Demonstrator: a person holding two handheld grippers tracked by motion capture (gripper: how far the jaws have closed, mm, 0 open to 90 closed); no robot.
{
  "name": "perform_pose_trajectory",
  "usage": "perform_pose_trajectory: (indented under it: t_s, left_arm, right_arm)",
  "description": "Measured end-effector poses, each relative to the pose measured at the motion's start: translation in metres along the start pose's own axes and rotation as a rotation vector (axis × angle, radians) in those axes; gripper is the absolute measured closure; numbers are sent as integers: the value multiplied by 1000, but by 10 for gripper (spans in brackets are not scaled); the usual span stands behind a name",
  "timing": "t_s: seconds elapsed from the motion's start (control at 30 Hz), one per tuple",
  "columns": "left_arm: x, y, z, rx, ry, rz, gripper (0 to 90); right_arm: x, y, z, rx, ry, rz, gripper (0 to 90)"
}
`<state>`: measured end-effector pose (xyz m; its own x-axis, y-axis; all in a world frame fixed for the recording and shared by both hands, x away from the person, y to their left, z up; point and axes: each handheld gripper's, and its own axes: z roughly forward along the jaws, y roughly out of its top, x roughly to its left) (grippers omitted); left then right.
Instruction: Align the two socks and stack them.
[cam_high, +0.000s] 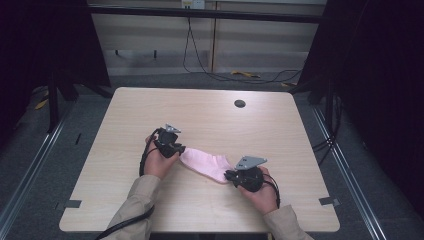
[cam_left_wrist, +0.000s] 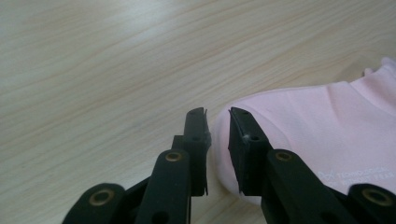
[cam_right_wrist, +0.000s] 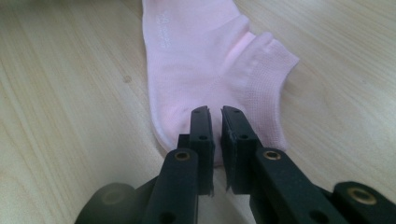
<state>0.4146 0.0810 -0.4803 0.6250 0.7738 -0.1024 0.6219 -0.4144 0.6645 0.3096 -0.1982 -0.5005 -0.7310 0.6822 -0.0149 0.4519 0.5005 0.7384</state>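
- Pink sock (cam_high: 207, 165): flat on the desk (cam_high: 210, 115), centre of the high view, between both grippers.
- Left gripper (cam_left_wrist: 217, 135): at the sock's left end, jaws slightly parted, straddling its rounded edge.
- Right gripper (cam_right_wrist: 215, 122): at the lower-right end, jaws narrowly parted over the sock; grasp unclear.

Pale wood table (cam_high: 200, 107), grey floor (cam_high: 35, 165), perhaps carpeted.

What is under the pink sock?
The flat pink cotton sock lies on the light wooden table. Only wood shows around it; whatever lies beneath is covered.
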Motion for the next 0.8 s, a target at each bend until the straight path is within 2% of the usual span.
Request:
perform_pose_trajectory:
  t_s: [0.13, 0.2, 0.27, 0.43, 0.53, 0.67, 0.8]
  left_arm:
    - [-3, 1, 7, 44, 14, 8, 892]
    - [-5, 2, 6, 40, 9, -5, 895]
    - [-6, 4, 3, 35, 7, 0, 894]
    - [-5, 8, -5, -13, 14, 6, 892]
    - [-6, 10, -5, -27, 2, 8, 892]
    - [-3, 7, 2, -11, 17, 3, 878]
    - [-2, 4, 5, -7, 14, -9, 861]
  right_arm:
    - [0, 0, 0, -3, 2, 0, 832]
    - [0, 0, 0, -4, 2, 0, 832]
    - [0, -1, 0, -7, 3, 1, 832]
    - [0, 0, 0, -6, 2, 3, 832]
    - [0, 0, 0, -7, 3, 4, 832]
    - [-1, -1, 1, -10, 7, 3, 832]
    - [-1, -1, 1, -13, 7, 6, 832]
